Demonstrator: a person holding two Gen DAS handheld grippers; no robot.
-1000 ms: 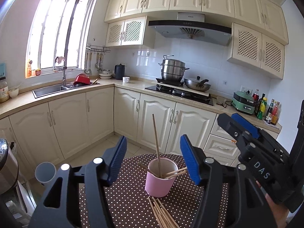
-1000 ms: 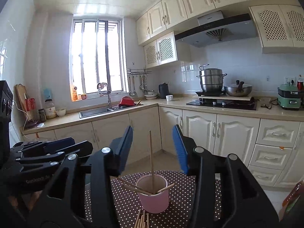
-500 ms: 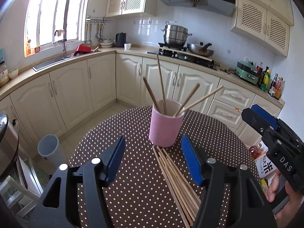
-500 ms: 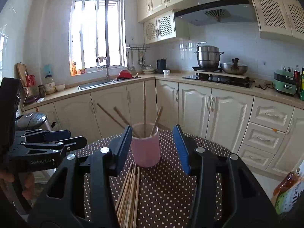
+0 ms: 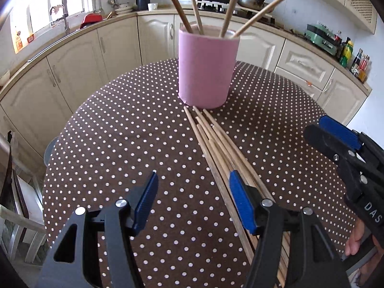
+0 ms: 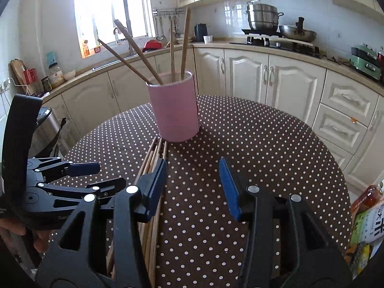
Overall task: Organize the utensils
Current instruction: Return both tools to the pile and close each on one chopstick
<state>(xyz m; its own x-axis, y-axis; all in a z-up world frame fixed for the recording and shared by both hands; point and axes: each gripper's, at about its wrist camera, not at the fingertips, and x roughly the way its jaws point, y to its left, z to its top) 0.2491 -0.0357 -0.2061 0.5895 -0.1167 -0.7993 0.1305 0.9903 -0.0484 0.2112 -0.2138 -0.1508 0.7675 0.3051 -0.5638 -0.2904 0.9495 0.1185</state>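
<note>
A pink cup (image 5: 206,67) stands on the round brown polka-dot table (image 5: 120,144) and holds several wooden chopsticks (image 5: 264,2) leaning outward. It also shows in the right wrist view (image 6: 174,110). A bundle of loose chopsticks (image 5: 220,148) lies flat in front of the cup, also in the right wrist view (image 6: 150,165). My left gripper (image 5: 192,199) is open and empty, low over the table, its right finger over the bundle. My right gripper (image 6: 192,184) is open and empty, to the right of the bundle; it appears in the left wrist view (image 5: 336,141).
Cream kitchen cabinets (image 6: 247,76) and a counter run behind the table. A steel pot (image 6: 262,15) and a wok (image 6: 297,32) sit on the stove. A chair (image 5: 14,192) stands left of the table. A packet and a bottle (image 6: 367,216) sit at the right.
Both grippers have dropped down and moved in toward the table, so the cup and the loose chopsticks now look much closer. Both stayed open and empty.
</note>
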